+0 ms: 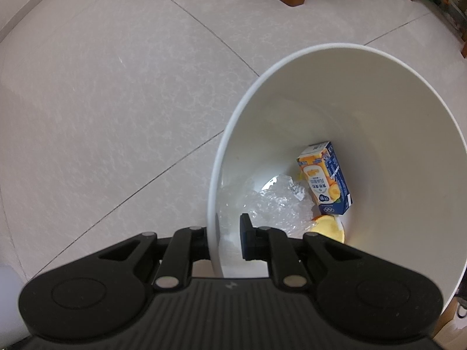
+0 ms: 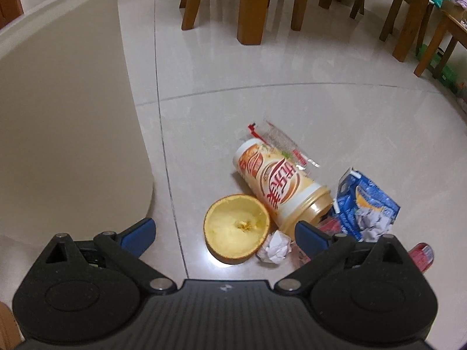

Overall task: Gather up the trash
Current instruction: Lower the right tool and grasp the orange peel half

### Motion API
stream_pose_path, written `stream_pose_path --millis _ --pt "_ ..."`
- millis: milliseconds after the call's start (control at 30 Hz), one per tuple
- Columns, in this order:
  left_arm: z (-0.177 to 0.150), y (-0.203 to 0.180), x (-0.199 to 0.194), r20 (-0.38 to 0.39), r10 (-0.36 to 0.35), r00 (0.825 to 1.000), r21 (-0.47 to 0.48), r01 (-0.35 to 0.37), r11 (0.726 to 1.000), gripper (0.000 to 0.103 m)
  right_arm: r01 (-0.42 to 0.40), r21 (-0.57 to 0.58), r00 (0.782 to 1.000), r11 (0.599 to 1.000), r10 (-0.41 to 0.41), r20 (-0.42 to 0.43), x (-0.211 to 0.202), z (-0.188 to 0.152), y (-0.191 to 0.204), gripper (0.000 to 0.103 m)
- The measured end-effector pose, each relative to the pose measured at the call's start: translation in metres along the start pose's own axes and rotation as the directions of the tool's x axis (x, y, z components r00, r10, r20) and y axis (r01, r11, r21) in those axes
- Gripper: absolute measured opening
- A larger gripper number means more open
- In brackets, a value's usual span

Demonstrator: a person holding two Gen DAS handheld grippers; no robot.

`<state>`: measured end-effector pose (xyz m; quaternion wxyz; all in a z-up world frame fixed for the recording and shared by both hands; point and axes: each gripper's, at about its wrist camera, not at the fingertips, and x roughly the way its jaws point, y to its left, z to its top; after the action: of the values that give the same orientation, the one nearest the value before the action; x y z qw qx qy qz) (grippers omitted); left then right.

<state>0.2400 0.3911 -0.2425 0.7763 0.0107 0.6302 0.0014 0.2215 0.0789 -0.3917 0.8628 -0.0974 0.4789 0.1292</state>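
- The left claw is seen pressed together on the thin white plastic rim of a round trash bin, one finger outside the wall and one inside.
- Inside the bin, a small orange-and-blue drink carton is found leaning against the smooth wall; Olympic rings are printed at its lower end, while the Chinese lettering on its face is too small to read.
- Beside the carton at the bin's bottom lie crinkled clear plastic film and a pale yellow peel piece.
- The right claw is held spread wide, blue-padded fingers apart, nothing gripped, above the glossy tiled floor.
- Between the fingers, on the floor, a hollowed orange half is seen (pithy inside facing up), with a crumpled white paper ball touching it.
- A cylindrical cup lies on its side next to the orange; large red Chinese characters on a cream and orange label are printed on it.
- A clear wrapper with red trim lies behind the cup, and a crushed blue carton stuffed with grey tissue lies to its right.
- Wooden furniture legs stand farther back.
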Motion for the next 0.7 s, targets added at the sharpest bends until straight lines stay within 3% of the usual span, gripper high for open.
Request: stream_pose_path --millis 367,700 --pt "0.001 0.000 0.001 -0.004 0.007 1.000 -0.002 -0.007 1.000 0.011 0.115 -0.046 0.992 0.992 -0.117 -0.049 0.079 -0.023 0.012 0.103" --pt "0.001 -0.003 0.002 0.004 0.017 1.000 0.009 -0.017 1.000 0.012 0.142 -0.006 0.987 0.990 -0.142 -0.069 0.115 -0.020 0.010 0.103"
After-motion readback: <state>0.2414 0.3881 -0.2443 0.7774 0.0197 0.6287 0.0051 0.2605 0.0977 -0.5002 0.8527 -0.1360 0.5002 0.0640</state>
